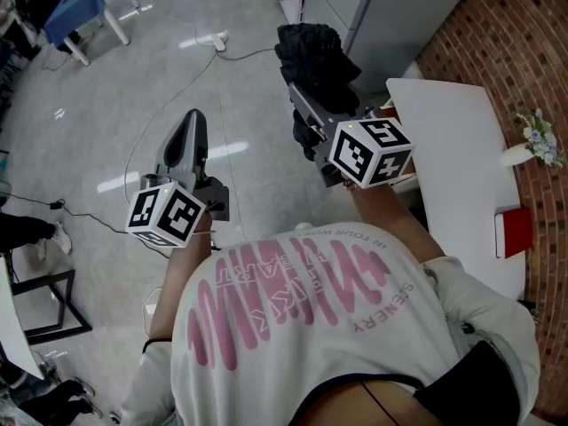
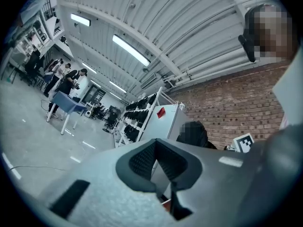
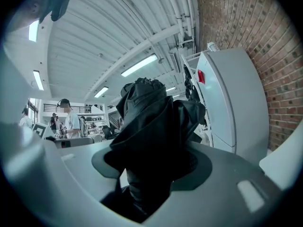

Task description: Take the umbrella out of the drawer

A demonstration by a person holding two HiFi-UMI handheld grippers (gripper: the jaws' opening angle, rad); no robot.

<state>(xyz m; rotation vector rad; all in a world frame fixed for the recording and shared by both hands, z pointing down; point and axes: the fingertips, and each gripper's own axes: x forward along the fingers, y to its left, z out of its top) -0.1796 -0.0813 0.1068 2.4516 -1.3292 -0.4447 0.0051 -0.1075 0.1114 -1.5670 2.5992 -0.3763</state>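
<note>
The black folded umbrella (image 1: 315,51) is held up in the air, above the floor and left of a white table (image 1: 457,162). My right gripper (image 1: 306,96) is shut on it, and the fabric bunches out past the jaws. In the right gripper view the umbrella (image 3: 151,122) fills the space between the jaws of the right gripper (image 3: 156,160) and hides the pads. My left gripper (image 1: 193,118) is lower and further left, apart from the umbrella. Its jaws look shut and hold nothing, as the left gripper (image 2: 156,143) also shows in its own view. No drawer is in view.
A brick wall (image 1: 524,43) runs along the right, with a vase of flowers (image 1: 537,140) and a red box (image 1: 513,232) on the table by it. A white cabinet (image 3: 227,103) stands ahead. A cable (image 1: 160,114) lies on the grey floor; people stand far off.
</note>
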